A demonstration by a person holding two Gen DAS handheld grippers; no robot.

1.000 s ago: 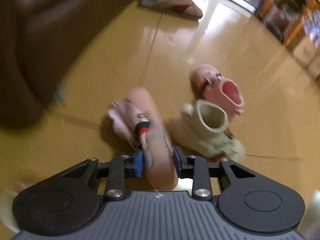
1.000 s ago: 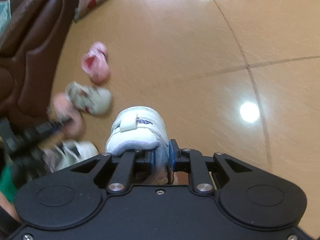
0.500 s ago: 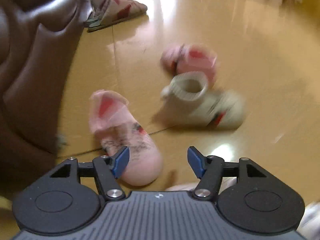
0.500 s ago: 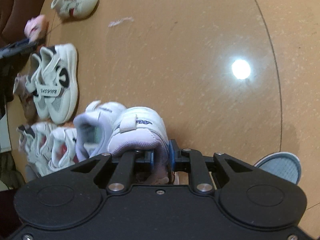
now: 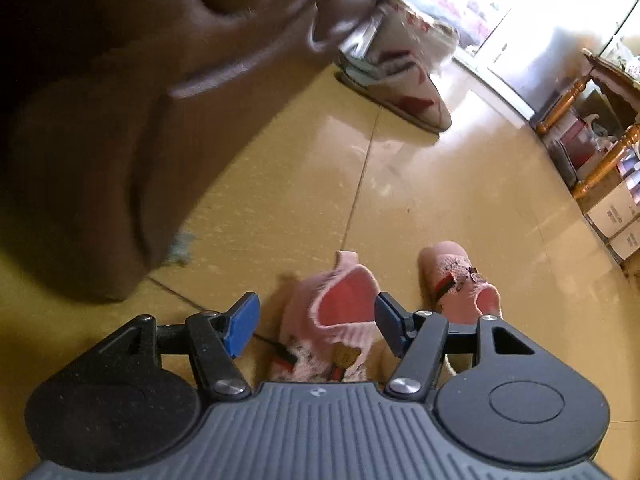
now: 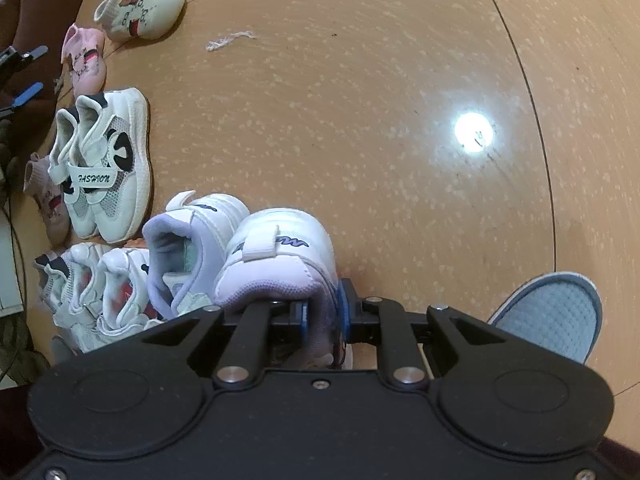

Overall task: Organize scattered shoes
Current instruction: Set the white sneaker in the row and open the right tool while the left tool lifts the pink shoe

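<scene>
Two grippers: left gripper (image 5: 316,320) fingers apart over pink shoe (image 5: 332,320), right gripper (image 6: 324,314) clamped on white sneaker (image 6: 276,264).

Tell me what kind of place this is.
Most likely a home living room: a brown leather sofa stands on glossy tan floor tiles, turned wooden furniture legs stand by stacked boxes, and small children's shoes line the floor.

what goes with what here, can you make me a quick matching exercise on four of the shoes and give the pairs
Things:
1. lavender-collared white sneaker
2. pink knit shoe
3. cream sock shoe
4. FASHION sneakers

States:
a. side by side as a pair on the floor
b. between open blue pads, not pressed
c. pinched at the heel by shut jaws
d. alone near the top of the right wrist view

Pairs: 1-c, 2-b, 3-d, 4-a
</scene>
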